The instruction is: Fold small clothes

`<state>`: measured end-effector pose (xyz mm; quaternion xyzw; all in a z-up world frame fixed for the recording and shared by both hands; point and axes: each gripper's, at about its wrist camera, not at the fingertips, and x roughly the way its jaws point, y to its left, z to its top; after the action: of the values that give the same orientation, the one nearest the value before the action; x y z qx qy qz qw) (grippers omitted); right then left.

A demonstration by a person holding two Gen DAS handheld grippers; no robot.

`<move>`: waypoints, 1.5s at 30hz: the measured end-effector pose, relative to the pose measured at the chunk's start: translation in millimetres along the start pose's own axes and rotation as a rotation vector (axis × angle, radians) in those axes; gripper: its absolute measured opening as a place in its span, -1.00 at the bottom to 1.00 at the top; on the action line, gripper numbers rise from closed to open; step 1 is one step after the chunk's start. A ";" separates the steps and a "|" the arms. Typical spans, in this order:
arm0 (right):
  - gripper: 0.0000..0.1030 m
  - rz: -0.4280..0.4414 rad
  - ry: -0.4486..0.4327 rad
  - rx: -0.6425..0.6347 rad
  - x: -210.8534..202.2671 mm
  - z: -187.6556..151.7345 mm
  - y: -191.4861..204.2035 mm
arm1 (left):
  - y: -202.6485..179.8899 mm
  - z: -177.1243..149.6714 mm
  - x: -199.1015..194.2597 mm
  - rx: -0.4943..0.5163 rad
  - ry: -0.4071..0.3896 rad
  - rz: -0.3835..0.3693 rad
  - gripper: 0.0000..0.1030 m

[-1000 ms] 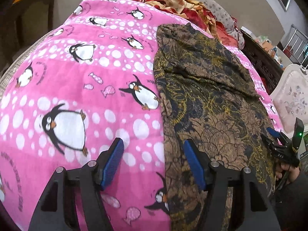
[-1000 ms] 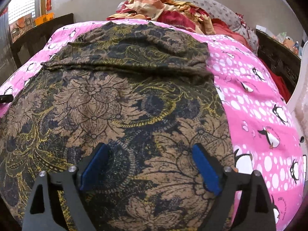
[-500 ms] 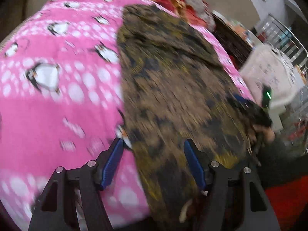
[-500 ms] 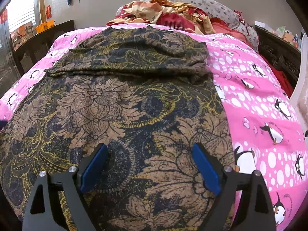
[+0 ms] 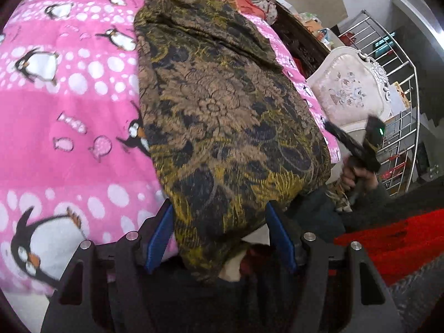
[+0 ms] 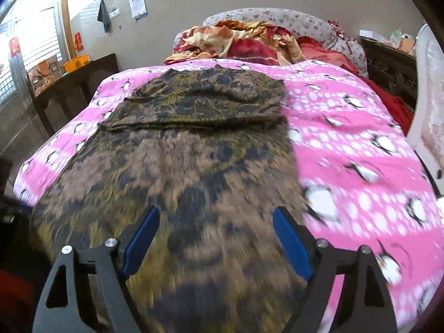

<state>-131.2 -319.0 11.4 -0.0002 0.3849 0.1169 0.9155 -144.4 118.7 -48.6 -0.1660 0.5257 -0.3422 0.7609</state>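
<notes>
1. Pink fleece penguin-print blanket [image 6: 347, 149]: covered the bed, extending ahead of and to both sides of both sets of fingers; served as the folding surface.

2. Brown, black and yellow floral-print fabric garment [image 6: 194, 152]: lay lengthwise on the blanket, directly ahead of and beneath the right gripper's fingers. Far end already doubled over into 1 thick layered band, well ahead of the fingers. Near hem draped over the bed edge, hanging between the left gripper's fingers in the left wrist view [image 5: 222, 138]. Judgement: 1 fold done at the far end; the long near portion remained unfolded, so the task stood at an early-to-middle stage.

3. Heap of red and cream bedding [image 6: 249, 41]: lay past the garment, well beyond the fingers; untouched.

4. Right black two-finger gripper with blue pads [image 6: 216, 238]: fingers spread wide, holding nothing, poised above the near part of the garment.

5. Left black two-finger gripper with blue pads [image 5: 219, 236]: fingers apart, straddling the hanging hem corner; no pinch made. Judgement: grasping the near hem corners appeared to be the pending step.
</notes>
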 end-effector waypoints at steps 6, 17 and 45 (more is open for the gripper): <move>0.51 -0.013 -0.002 0.079 -51.9 -45.1 -37.0 | -7.7 5.3 7.1 0.035 0.001 0.008 -0.11; 0.11 0.117 0.088 0.177 -51.6 -117.7 -65.8 | -13.1 -0.8 6.1 0.054 0.005 0.042 -0.67; -0.78 0.510 -0.288 0.179 -196.6 -38.1 -44.7 | -29.5 30.9 -108.4 0.068 -0.251 -0.075 -1.00</move>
<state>-281.4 -408.0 119.2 0.1936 0.2476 0.3076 0.8981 -149.5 169.8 56.0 -0.2013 0.4078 -0.3648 0.8125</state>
